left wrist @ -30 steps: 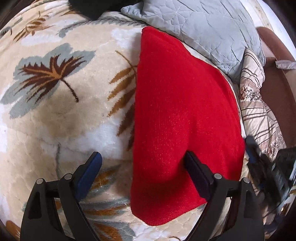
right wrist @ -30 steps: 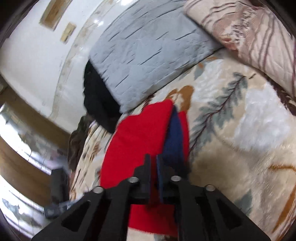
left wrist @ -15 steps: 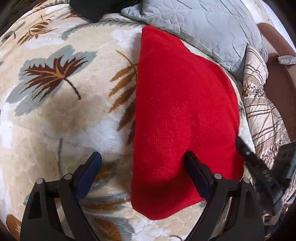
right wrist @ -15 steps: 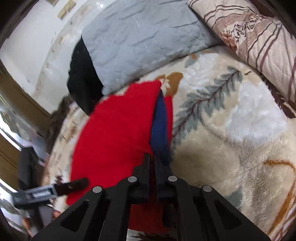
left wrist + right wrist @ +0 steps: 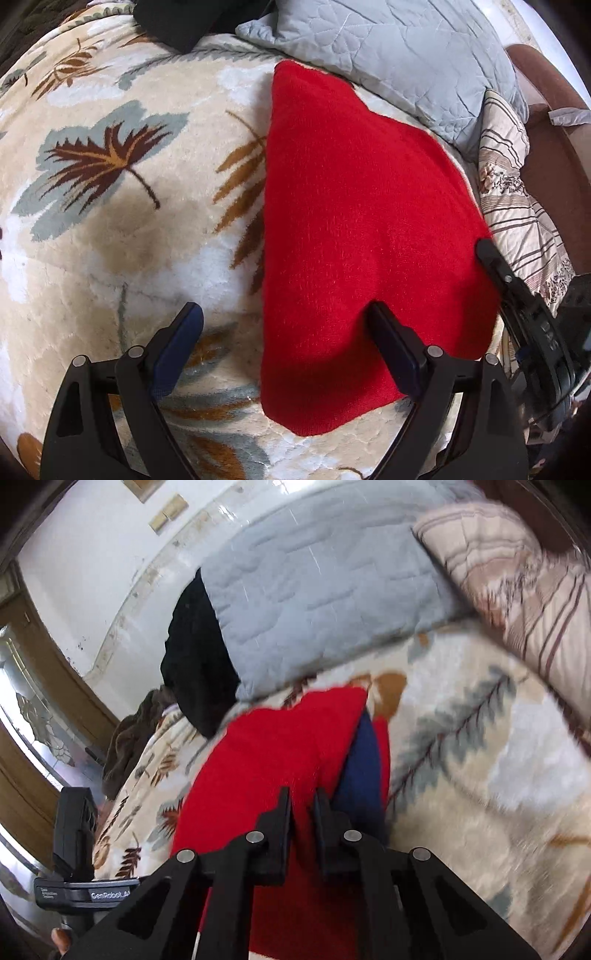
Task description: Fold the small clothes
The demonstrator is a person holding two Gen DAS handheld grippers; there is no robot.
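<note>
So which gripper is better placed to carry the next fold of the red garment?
Right. The right gripper is shut on the red garment at its edge, ready to carry it over. The left gripper hangs open above it, gripping nothing.

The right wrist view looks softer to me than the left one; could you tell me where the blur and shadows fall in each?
Right wrist view: motion smear across the striped pillow and leaf-print blanket; the hand-held gripper's own fingers stay crisp. Left wrist view: sharp, with fisheye bulge; a soft shadow lies on the blanket and the red cloth near the lower edge.
</note>
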